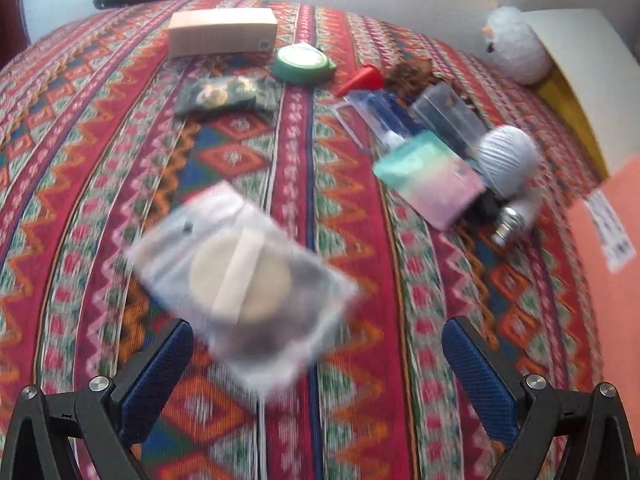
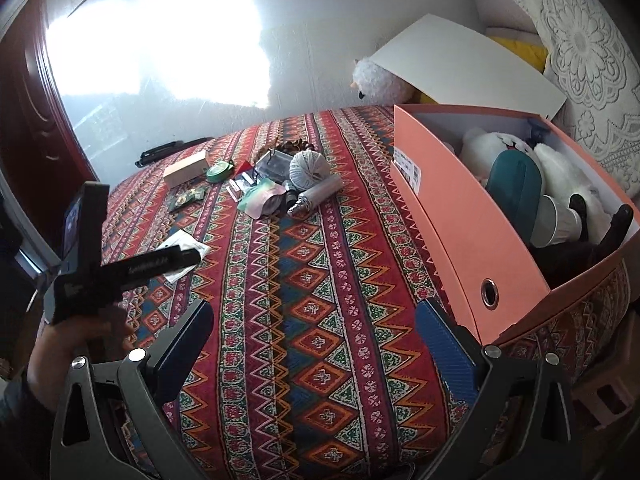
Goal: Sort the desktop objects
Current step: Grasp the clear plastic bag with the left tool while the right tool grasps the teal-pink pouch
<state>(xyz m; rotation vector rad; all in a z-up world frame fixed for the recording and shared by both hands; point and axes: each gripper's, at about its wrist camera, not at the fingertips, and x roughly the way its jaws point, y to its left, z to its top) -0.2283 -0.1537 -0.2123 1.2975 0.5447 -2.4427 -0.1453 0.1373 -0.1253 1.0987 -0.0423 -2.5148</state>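
Observation:
A clear plastic bag with a round beige pad point(image 1: 240, 280) lies on the patterned cloth just ahead of my open left gripper point(image 1: 316, 360), blurred; it also shows in the right wrist view point(image 2: 182, 246) under the left tool. Farther off lie a pastel pouch point(image 1: 432, 178), a grey yarn ball point(image 1: 506, 158), a light bulb point(image 1: 516, 216), a green tape measure point(image 1: 302, 64), a dark packet point(image 1: 224, 94) and a beige box point(image 1: 222, 36). My right gripper point(image 2: 312, 328) is open and empty over the cloth, left of the orange box point(image 2: 460, 216).
The orange box holds a white plush toy point(image 2: 560, 176) and a teal object point(image 2: 514, 184). A white lid point(image 2: 460, 64) leans behind it with another plush point(image 2: 378, 78). A red funnel point(image 1: 360, 78) and clear cases point(image 1: 448, 114) sit in the pile. A wall stands behind.

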